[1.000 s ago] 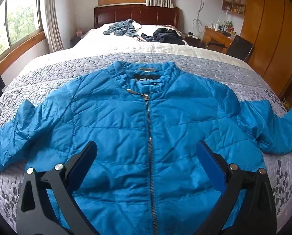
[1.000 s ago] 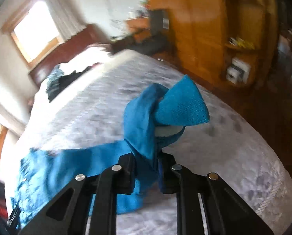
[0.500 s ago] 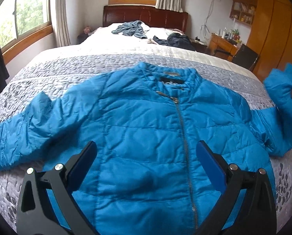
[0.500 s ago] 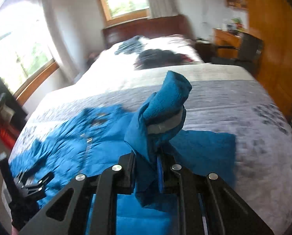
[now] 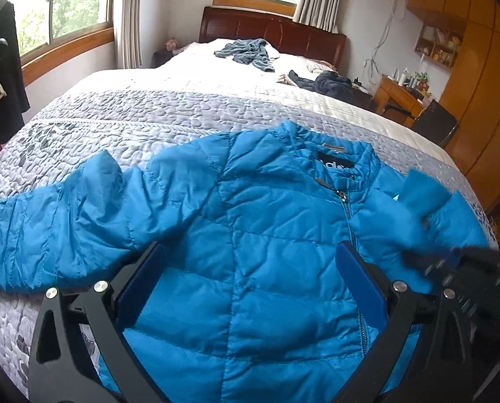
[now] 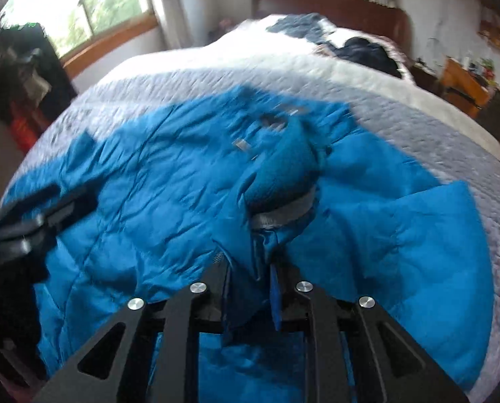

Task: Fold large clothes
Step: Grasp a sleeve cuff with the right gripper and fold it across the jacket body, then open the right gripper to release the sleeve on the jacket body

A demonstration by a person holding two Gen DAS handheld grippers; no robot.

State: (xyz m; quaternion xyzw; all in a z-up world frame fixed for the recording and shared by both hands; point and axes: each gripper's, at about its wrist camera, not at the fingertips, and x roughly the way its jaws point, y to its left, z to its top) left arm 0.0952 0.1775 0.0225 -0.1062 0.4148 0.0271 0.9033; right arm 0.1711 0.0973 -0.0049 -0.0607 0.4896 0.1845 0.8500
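Bedroom w/ a big bed [image 5: 169, 114] under a grey pebble-quilted cover, dark wood headboard [image 5: 273, 30] at the far end, windows behind it and along one wall, orange-brown wardrobe [image 5: 485, 107] off to the side w/ a small desk [image 5: 397, 95] next to it. Up near the headboard lie a grey-blue garment [image 5: 246, 52] and a dark one [image 5: 330, 84], well apart from the blue puffer jacket [image 5: 250, 235], which is spread front-up on the grey part of the cover at the end of the bed furthest from the headboard, collar toward the headboard, zipper closed up the front. One sleeve [image 5: 48, 231] lies stretched out flat away from the jacket body, on the window side. The other sleeve [image 6: 277, 181] is lifted and bunched over the jacket's chest, cuff w/ a grey inner band showing, hanging just in front of the collar. The right gripper [image 6: 250, 288] has its fingers pressed together on that sleeve's fabric, pinching it right at the tips; view is motion-blurred. The left gripper [image 5: 250, 285] hovers above the jacket's lower front, fingers spread wide w/ nothing between them, blue pads [image 5: 360, 288] facing inward. Can't tell if it touches the fabric. In the left wrist view the right gripper shows as a dark blur at the jacket's wardrobe-side edge.
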